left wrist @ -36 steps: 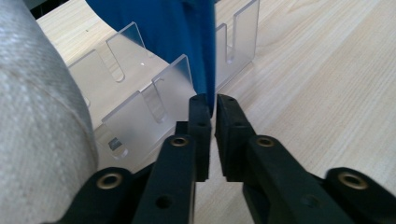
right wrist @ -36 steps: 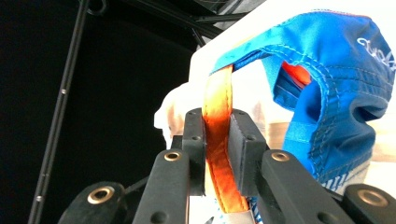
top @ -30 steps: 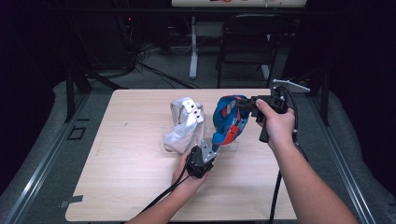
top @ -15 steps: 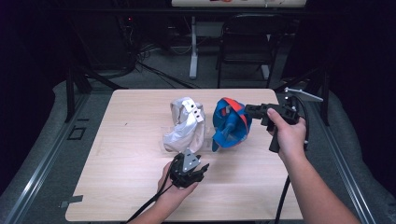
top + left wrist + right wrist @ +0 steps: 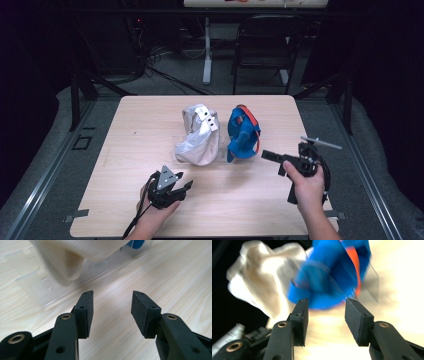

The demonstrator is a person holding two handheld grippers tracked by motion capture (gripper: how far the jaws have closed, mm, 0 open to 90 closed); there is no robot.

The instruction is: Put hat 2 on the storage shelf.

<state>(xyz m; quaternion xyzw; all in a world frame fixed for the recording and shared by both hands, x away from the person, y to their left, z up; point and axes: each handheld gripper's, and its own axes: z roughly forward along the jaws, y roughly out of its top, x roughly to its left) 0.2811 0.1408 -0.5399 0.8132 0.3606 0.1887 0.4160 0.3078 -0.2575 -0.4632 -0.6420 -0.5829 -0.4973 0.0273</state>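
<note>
Blue shoe (image 5: 242,135) and white shoe (image 5: 199,136) are being left side by side on a clear stand (image 5: 176,150) mid-table (image 5: 130,120). Nothing is being pinched: left tongs (image 5: 187,186), jaws just opened, are being held spread near the white shoe's front; right tongs (image 5: 265,154), likewise spread, are being pointed at the blue shoe from its right.

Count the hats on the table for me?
2. The white hat sits mid-table, and the blue hat stands right beside it. None look hidden.
</note>
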